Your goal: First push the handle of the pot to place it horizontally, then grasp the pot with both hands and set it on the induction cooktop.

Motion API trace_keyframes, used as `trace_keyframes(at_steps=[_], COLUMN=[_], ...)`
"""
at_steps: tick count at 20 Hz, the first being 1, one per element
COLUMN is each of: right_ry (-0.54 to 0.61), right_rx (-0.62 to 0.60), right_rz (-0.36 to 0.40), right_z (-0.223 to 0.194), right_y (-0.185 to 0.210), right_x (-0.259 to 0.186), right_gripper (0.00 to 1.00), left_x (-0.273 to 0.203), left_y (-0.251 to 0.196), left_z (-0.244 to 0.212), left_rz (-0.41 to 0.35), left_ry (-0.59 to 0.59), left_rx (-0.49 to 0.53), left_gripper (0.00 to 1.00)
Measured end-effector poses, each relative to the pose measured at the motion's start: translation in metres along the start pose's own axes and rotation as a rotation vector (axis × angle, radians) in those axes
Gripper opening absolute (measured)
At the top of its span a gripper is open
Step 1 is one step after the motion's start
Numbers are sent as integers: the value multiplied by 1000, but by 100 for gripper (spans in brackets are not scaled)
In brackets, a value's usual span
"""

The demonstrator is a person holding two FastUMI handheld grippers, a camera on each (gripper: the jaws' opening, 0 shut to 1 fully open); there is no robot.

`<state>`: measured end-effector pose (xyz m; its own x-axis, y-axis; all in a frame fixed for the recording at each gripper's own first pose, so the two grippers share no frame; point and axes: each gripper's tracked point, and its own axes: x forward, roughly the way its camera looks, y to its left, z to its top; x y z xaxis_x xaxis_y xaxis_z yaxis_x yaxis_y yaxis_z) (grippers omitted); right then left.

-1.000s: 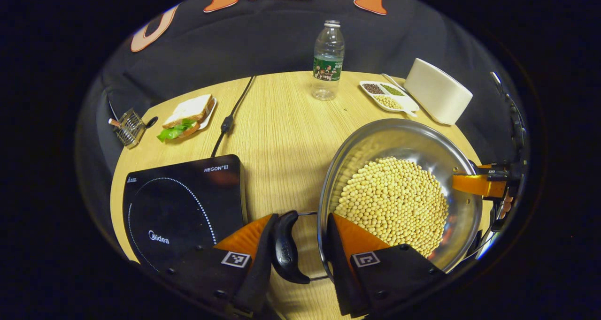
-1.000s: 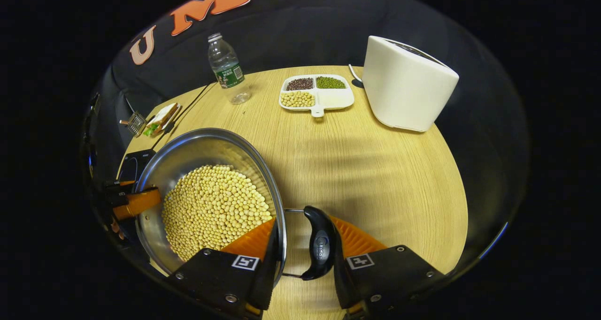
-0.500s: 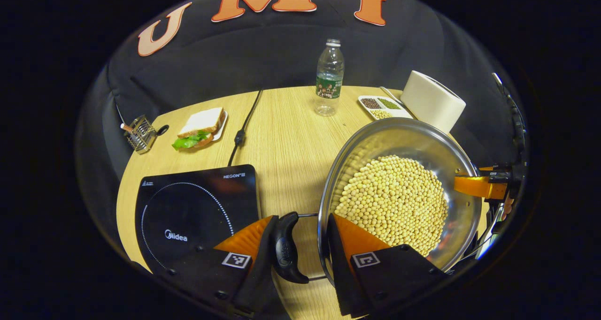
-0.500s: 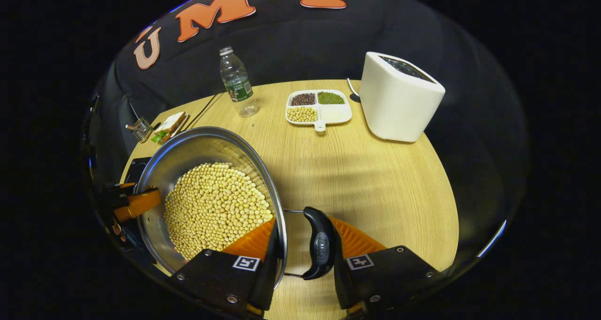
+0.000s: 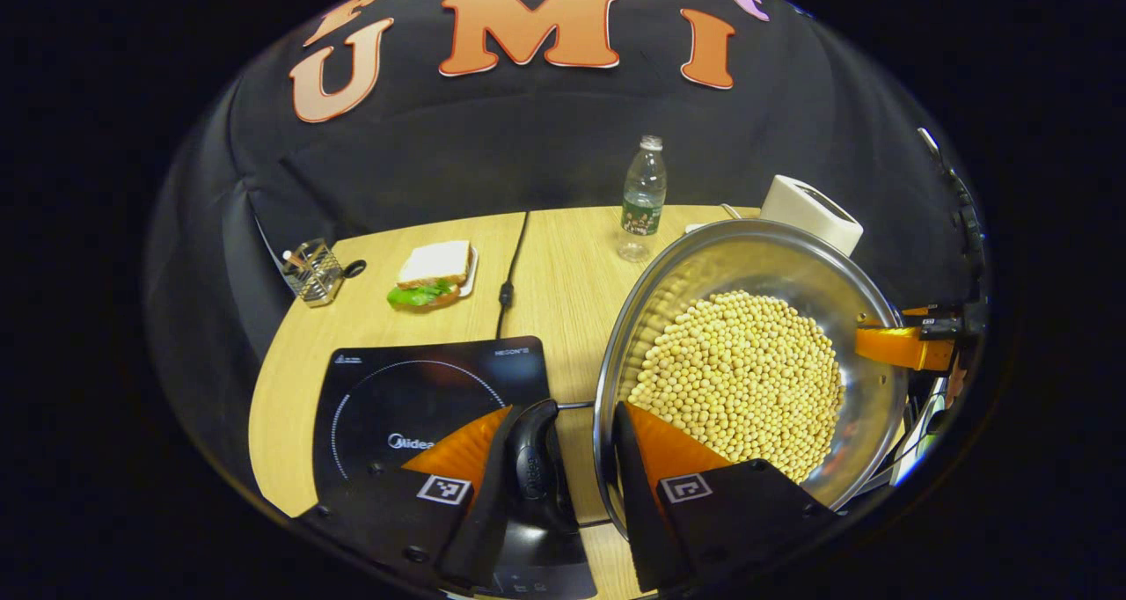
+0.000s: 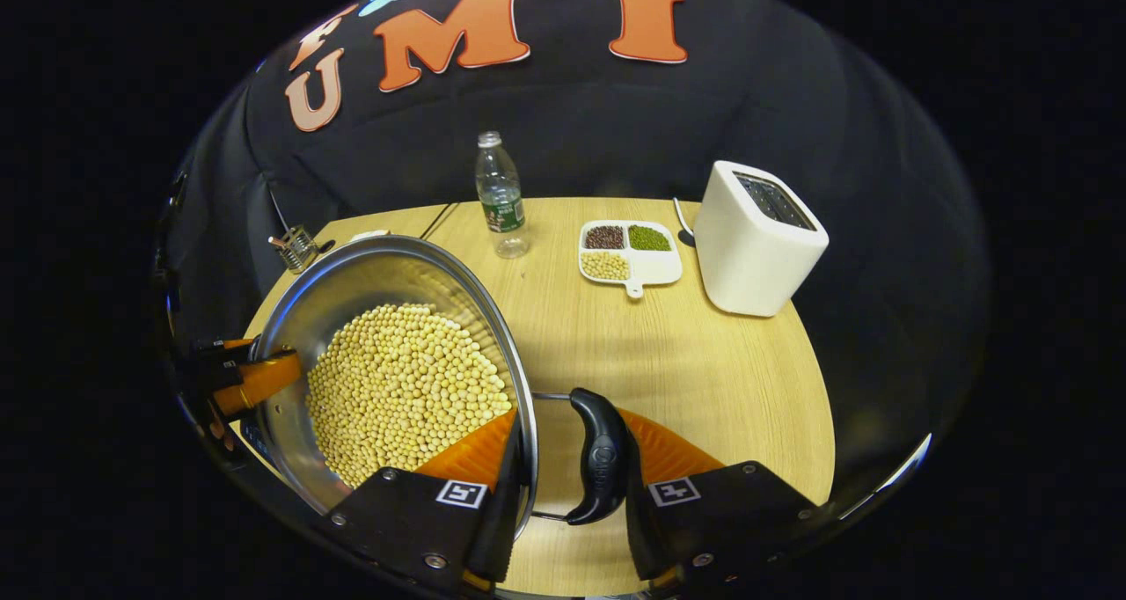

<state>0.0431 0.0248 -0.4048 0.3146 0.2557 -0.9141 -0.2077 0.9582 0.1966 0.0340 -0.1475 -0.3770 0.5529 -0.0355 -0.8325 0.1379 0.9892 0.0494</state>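
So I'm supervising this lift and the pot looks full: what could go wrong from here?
1. The pot is heaped with soybeans; a tilt could spill them.
2. Each claw, left and right, spans rim and handle; uneven hands could let it slip.
3. The cooktop sits off to the left, so the pot could land off-centre.

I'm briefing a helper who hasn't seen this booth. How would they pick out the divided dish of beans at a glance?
Start at the round wooden table and find the tall white toaster at its far side. Just beside it, toward the water bottle, lies the white divided dish. It alone is flat and compartmented, with dark, green and pale beans kept apart.
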Motion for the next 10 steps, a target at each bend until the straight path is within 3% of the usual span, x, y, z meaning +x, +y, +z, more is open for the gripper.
trace_keyframes(at_steps=[10], right_ry=[-21], right_rx=[-85], right_rz=[68], right_z=[23], right_y=[-8], right_x=[10], right_gripper=[52], left_x=[-47], left_y=[95], left_z=[-9], left_rz=[107], left_ry=[-20], left_rx=[-62], left_gripper=[64])
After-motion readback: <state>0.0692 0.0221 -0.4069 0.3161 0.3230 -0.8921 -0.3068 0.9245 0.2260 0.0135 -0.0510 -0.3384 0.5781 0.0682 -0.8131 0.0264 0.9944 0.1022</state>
